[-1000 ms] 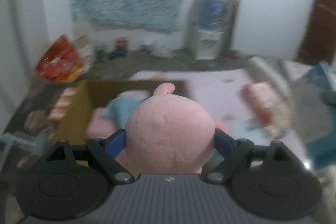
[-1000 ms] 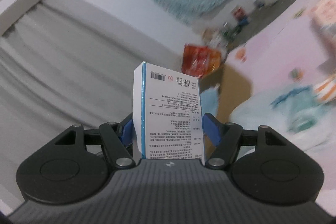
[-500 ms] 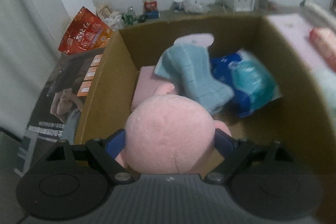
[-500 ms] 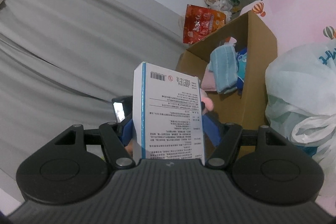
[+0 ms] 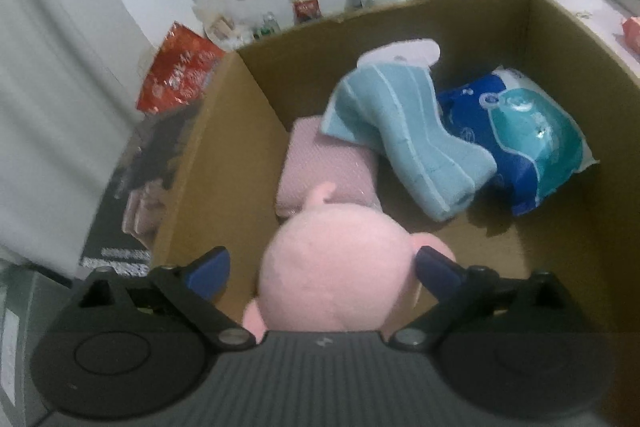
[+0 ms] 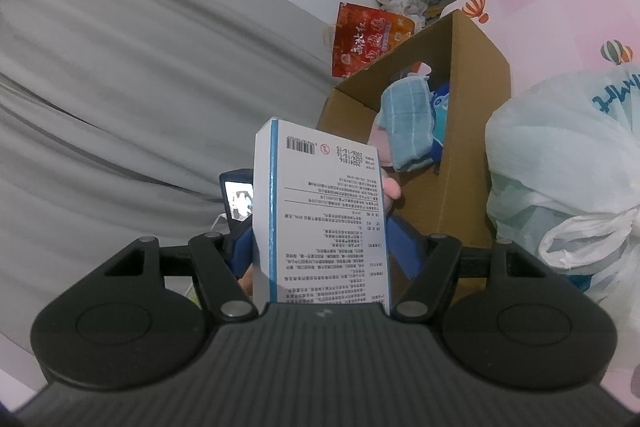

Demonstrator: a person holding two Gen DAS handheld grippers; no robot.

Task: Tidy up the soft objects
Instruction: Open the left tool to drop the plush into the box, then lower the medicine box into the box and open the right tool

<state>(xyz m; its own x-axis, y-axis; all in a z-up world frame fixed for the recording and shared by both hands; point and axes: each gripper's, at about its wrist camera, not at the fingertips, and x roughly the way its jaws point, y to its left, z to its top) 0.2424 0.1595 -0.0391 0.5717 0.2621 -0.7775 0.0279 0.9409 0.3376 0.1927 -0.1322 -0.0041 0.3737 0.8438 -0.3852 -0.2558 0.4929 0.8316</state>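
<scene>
Judging from what already lies in the cardboard box (image 5: 208, 163), you are well into the sorting: a pink folded cloth (image 5: 324, 163), a light blue towel (image 5: 408, 143) draped partly over it, and a blue plastic pack (image 5: 520, 135) sit on the box floor. Your left gripper (image 5: 320, 263) hangs over the near part of the box with its jaws parted; the left pad stands clear of the pink plush toy (image 5: 336, 275) while the right pad seems just to touch it, so the toy looks released or nearly so, poised above the bare cardboard beside the pink cloth. Your right gripper (image 6: 320, 243) is clamped on an upright white printed carton (image 6: 324, 211), held short of the box and outside it. That carton appears rigid, so whether it belongs in this box is unclear. A white plastic bag (image 6: 560, 163) beside the box may hold more to sort.
</scene>
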